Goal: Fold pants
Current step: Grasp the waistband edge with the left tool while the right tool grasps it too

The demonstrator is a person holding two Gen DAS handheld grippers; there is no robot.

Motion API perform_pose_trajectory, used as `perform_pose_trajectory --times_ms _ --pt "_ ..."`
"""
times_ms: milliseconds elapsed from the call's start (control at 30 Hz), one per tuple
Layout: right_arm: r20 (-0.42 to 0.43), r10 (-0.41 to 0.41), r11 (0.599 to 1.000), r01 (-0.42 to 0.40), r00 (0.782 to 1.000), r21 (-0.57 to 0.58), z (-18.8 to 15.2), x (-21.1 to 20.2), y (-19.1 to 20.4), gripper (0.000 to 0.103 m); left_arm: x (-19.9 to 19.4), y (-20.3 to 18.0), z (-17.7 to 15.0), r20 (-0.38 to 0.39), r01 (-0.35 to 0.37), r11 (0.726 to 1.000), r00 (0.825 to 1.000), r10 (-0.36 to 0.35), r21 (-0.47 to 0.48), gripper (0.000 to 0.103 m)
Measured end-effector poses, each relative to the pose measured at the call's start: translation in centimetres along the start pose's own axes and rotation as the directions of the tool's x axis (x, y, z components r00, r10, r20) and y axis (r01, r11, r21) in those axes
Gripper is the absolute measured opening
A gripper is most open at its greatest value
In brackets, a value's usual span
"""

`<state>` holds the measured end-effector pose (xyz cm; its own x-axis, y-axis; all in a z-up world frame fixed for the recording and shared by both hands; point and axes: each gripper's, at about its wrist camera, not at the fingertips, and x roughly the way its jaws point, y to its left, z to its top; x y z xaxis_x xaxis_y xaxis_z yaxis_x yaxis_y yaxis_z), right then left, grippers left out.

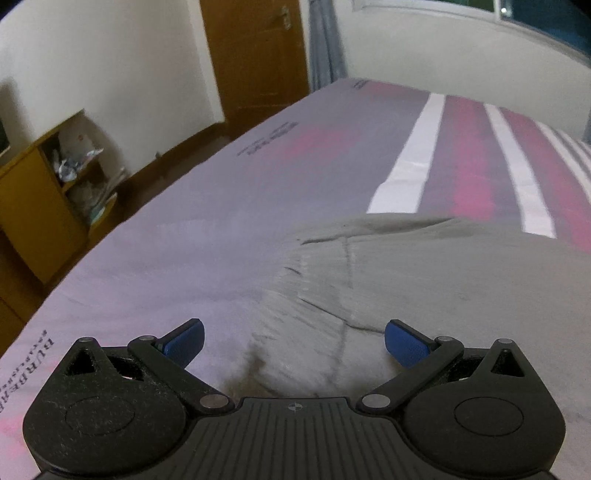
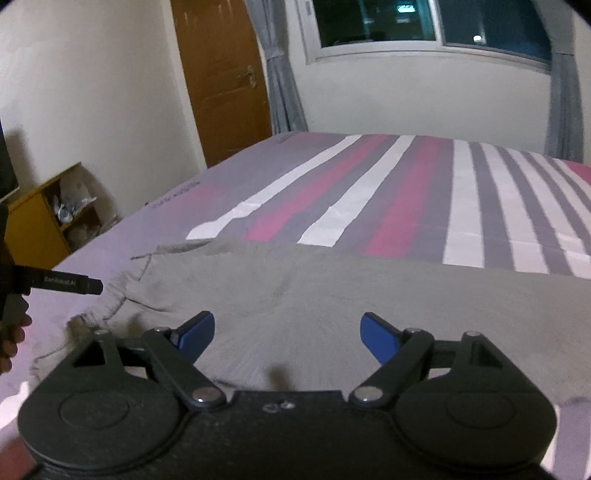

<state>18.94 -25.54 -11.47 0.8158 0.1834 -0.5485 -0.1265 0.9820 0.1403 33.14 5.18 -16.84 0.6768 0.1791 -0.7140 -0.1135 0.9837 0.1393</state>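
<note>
Grey pants (image 2: 332,295) (rumpled) on bed (image 2: 406,184)

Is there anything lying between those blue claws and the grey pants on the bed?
Nothing visible does. Both the left gripper and the right gripper are open right over the grey pants, with only bare cloth between their jaws.

Indoor artificial light fills both views, moderately dim and with a purple-pink cast over the bed (image 2: 388,192). The window (image 2: 406,22) is dark, showing only small bright reflections. Soft shadows fall on the wall behind the wooden shelf (image 1: 40,192). Motion blur streaks the grey pants (image 1: 424,280), strongest near the lower edge. Fisheye distortion bends the door (image 2: 221,74) and walls, and the corners vignette to black.
</note>
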Motion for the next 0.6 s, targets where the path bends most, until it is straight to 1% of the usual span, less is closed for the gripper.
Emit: perform_pose_trajectory --times_ms 133,233,300,400,500,567,600 --pt "-0.021 0.023 1.000 -0.024 1.000 -0.018 0.8 3.3 -0.6 0.087 3.5 0.3 0.8 -0.036 0.002 1.000 0.999 -0.003 -0.025 0.103" --pt "-0.049 0.040 0.999 -0.042 0.998 -0.034 1.4 6.0 -1.1 0.087 5.9 0.2 1.5 -0.054 0.015 1.000 0.998 -0.016 -0.020 0.103" --pt "-0.068 0.051 0.998 -0.054 0.996 -0.040 1.9 7.6 -1.5 0.087 7.1 0.3 1.9 -0.057 0.032 0.999 0.998 -0.034 -0.030 0.103" --pt "-0.073 0.061 0.997 -0.064 0.995 -0.052 2.6 9.4 -2.1 0.087 8.9 0.0 2.6 -0.072 0.064 0.997 0.995 -0.067 -0.034 0.103" --pt "-0.085 0.052 0.992 -0.061 0.995 -0.109 3.3 11.2 -2.3 0.087 10.9 -0.7 2.9 -0.095 0.105 0.994 0.990 -0.105 -0.007 0.103" --pt "-0.094 0.047 0.988 -0.060 0.995 -0.141 3.8 12.3 -2.6 0.087 11.5 -1.1 2.8 -0.087 0.128 0.992 0.988 -0.128 -0.011 0.103" --pt "-0.100 0.048 0.987 -0.062 0.994 -0.145 4.0 12.8 -2.9 0.086 11.7 -1.1 2.8 -0.085 0.137 0.990 0.987 -0.137 -0.017 0.098"
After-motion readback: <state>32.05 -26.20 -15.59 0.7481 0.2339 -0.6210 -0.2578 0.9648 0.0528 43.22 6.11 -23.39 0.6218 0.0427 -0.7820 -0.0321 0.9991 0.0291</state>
